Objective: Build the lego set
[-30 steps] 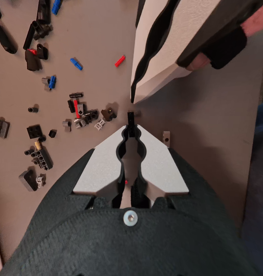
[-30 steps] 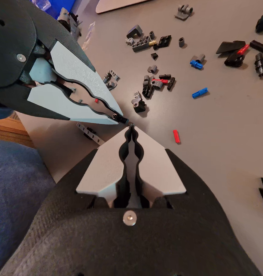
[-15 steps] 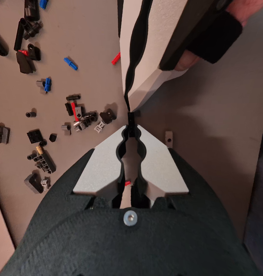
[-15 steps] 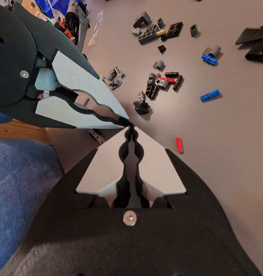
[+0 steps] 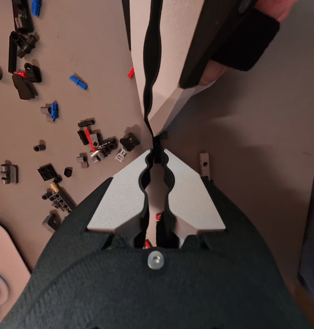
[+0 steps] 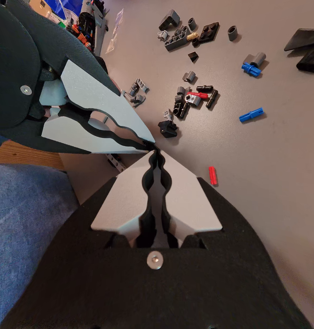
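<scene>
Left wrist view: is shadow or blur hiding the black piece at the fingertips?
Left wrist view: the black pin is sharp but dark against the pads, in the right gripper's shadow; the frame's edges smear. Right wrist view: evenly lit, the tip contact reads only as black.

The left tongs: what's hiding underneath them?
Under the left tongs lies a long grey beam with holes, partly showing; they cover its far end. A red pin peeks between their fingers. Anything else is hidden.

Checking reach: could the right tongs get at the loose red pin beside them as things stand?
Probably not yet: the red pin lies unobstructed on the table, but the right tongs look shut and meet the left tongs at the tips.
</scene>
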`<state>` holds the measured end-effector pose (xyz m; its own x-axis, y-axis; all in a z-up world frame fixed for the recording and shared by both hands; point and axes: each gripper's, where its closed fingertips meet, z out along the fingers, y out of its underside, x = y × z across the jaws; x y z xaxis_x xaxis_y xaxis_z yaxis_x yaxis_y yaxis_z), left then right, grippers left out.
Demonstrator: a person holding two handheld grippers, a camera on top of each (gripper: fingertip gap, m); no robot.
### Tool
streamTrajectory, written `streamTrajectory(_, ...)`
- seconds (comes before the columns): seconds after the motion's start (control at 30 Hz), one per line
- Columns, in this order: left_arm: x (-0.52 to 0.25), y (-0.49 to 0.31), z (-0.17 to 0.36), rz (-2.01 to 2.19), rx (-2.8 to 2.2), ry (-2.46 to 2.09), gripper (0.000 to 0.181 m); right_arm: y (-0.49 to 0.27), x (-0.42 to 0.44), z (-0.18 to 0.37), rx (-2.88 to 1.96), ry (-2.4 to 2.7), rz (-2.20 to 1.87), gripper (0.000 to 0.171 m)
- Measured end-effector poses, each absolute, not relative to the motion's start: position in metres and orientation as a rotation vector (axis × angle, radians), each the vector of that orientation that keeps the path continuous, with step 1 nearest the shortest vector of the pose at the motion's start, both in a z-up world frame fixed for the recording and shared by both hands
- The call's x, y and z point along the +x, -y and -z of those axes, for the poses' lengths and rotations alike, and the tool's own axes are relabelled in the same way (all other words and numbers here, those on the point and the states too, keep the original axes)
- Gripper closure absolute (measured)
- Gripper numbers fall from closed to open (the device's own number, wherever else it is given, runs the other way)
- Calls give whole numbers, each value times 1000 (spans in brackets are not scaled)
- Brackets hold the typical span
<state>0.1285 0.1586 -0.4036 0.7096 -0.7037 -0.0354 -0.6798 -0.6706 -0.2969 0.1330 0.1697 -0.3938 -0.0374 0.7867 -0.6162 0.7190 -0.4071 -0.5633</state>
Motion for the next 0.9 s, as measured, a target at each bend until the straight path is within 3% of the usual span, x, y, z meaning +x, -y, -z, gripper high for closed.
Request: streamTrajectory(0.9,130,-160,404,103,-2630,-1208,175,-172,136,392,-2110,1657,-1472,171)
